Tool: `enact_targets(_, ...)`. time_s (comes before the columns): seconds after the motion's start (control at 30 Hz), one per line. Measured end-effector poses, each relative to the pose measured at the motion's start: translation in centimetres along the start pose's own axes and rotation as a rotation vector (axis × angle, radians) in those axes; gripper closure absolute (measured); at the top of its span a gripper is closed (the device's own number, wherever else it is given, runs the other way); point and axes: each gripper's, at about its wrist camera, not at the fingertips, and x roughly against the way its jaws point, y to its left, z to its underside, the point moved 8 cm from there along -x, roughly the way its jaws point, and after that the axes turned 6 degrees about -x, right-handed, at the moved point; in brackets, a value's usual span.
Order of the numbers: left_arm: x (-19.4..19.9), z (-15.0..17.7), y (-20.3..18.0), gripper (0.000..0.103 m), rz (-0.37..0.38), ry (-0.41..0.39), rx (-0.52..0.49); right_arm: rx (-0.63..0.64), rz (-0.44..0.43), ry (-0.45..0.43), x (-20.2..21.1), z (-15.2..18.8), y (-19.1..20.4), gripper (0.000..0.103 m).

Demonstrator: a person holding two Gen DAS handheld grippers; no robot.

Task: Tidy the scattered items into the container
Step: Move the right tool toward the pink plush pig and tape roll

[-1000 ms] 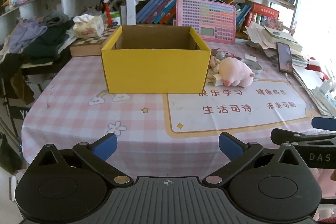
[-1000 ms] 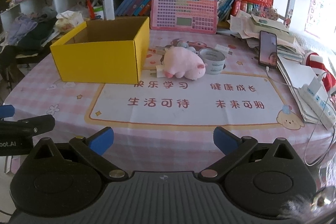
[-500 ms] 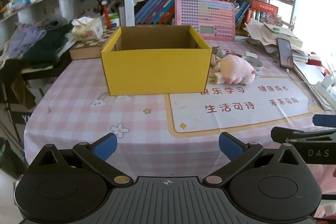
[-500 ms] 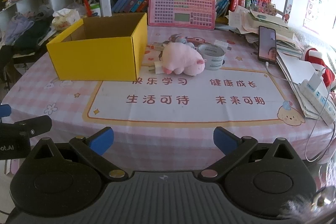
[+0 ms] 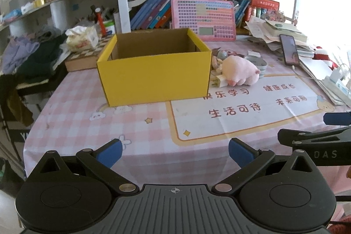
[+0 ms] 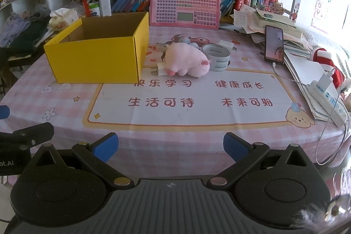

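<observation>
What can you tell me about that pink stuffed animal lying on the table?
The pink stuffed animal looks like a soft plush pig, lying on its side on the tablecloth, snout toward the roll of tape just beside it. A white plug sits against its other end, near the yellow box. Neither gripper touches it.

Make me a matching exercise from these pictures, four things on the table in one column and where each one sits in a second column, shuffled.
Things
1. yellow cardboard box
2. pink plush pig
3. grey roll of tape
4. black smartphone

Places
A. leaning on the paper pile at the right
B. lying just right of the box, beside a white plug
C. open and standing left of all the small items
D. upright on the tablecloth, touching the plush's far side

Pairs: 1-C, 2-B, 3-D, 4-A
</observation>
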Motion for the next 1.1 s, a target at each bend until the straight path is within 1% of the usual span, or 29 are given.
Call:
enact_targets(0.13,0.0,0.1,0.4,0.000,-0.009,-0.001,-0.005,-0.012,0.003,0.005,-0.1,0.1,0.2,0.000)
enact_targets(0.3,-0.6,0.4,1.1,0.000,0.013,0.021,0.024,-0.011,0.008,0.004,-0.1,0.1,0.6,0.000)
enact_targets(0.5,-0.6,0.0,1.7,0.000,0.026,0.001,0.045,-0.016,0.015,0.004,-0.3,-0.1,0.8,0.000)
enact_targets(0.63,-1.3,0.2,1.9,0.000,0.071,0.019,0.083,-0.011,0.028,-0.013,-0.2,-0.5,0.7,0.000)
enact_targets(0.73,-1.7,0.0,1.8,0.000,0.096,0.013,0.099,-0.018,0.037,-0.022,-0.3,-0.9,0.3,0.000)
enact_targets(0.83,-1.7,-0.6,1.4,0.000,0.104,-0.014,0.089,-0.036,0.052,-0.026,-0.5,-1.1,-0.3,0.000)
enact_targets(0.9,-1.5,-1.2,1.1,0.000,0.093,-0.038,0.064,-0.049,0.059,-0.050,-0.4,-1.6,-0.6,0.000)
enact_targets(1.0,-1.5,-2.1,0.4,0.000,0.083,-0.063,0.014,-0.055,0.049,-0.094,-0.2,-2.5,-1.0,0.000)
enact_targets(1.1,-1.9,-2.6,-0.3,0.000,0.095,-0.070,-0.014,-0.051,0.038,-0.113,-0.6,-3.1,-1.2,0.000)
